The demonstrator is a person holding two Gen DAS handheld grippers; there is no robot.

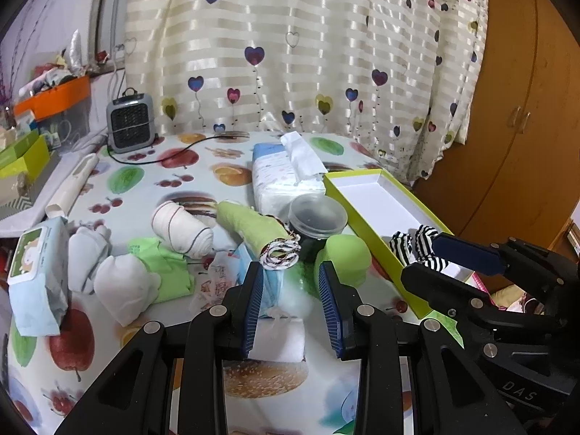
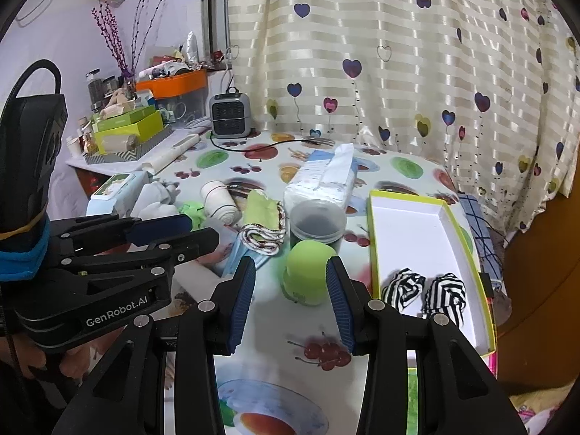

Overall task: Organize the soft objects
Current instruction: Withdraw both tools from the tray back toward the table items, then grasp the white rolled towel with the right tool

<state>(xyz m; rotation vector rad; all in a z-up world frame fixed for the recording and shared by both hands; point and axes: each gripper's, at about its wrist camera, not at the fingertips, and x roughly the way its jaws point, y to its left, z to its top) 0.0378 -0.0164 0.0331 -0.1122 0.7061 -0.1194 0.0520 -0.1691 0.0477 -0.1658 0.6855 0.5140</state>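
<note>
A yellow-green box lid [image 2: 373, 239] with a white inside lies on the table at the right; it also shows in the left wrist view [image 1: 339, 192]. Two black-and-white striped rolled socks [image 2: 424, 290] lie in its near end. A green soft ball [image 2: 308, 272] sits between my open right gripper's fingers [image 2: 290, 301]. My left gripper [image 1: 290, 297] is open above a blue mask [image 1: 272, 286], near a rolled green cloth [image 1: 257, 232]. White socks [image 1: 119, 282], a white striped roll [image 1: 181, 228] and a green cloth [image 1: 166, 272] lie to the left.
A lidded dark plastic tub [image 2: 317, 221] stands behind the ball. A tissue pack [image 2: 322, 177], a wipes pack [image 1: 32, 275], a small grey heater [image 2: 230, 116] with its cord and cluttered boxes [image 2: 127, 127] sit on the fruit-print tablecloth. A curtain hangs behind.
</note>
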